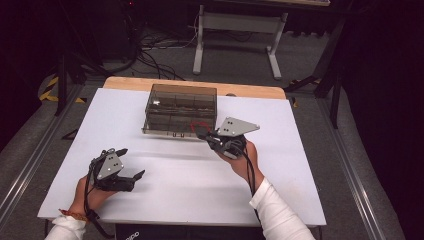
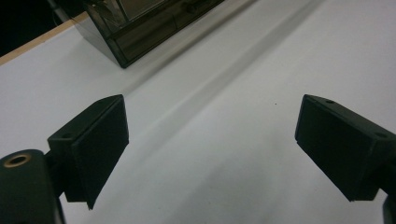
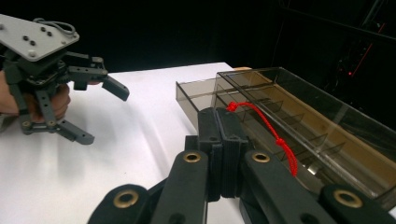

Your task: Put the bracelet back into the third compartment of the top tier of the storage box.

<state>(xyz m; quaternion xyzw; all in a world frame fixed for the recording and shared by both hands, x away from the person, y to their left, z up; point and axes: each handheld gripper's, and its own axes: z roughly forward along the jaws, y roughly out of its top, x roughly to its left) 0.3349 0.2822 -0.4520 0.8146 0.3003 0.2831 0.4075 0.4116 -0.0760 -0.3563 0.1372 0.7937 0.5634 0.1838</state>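
The smoky clear plastic box [image 1: 181, 111] with inner dividers sits on the white table [image 1: 180, 185], toward the far edge and slightly left of centre. A red cord [image 3: 268, 130] with knots runs from the box's front drawer; in the right gripper view one end of it sits at the tips of the right claw [image 3: 219, 114], whose jaws are pressed fully together, and the cord appears pinched there, though the exact contact point is hard to make out. From that end the cord arcs down toward the drawer front. In the high view the right claw [image 1: 204, 132] is just at the near right corner of the box, with the red cord [image 1: 199, 125] looping between it and the box front. The left claw [image 1: 131, 162] rests low over the table at near left, well apart from the box, jaws spread wide with nothing between them; the left gripper view shows bare white table between its two pads [image 2: 100, 140], and the box corner [image 2: 140, 28] farther off at the top. The right gripper view also shows the left claw [image 3: 105, 114] open above the table.
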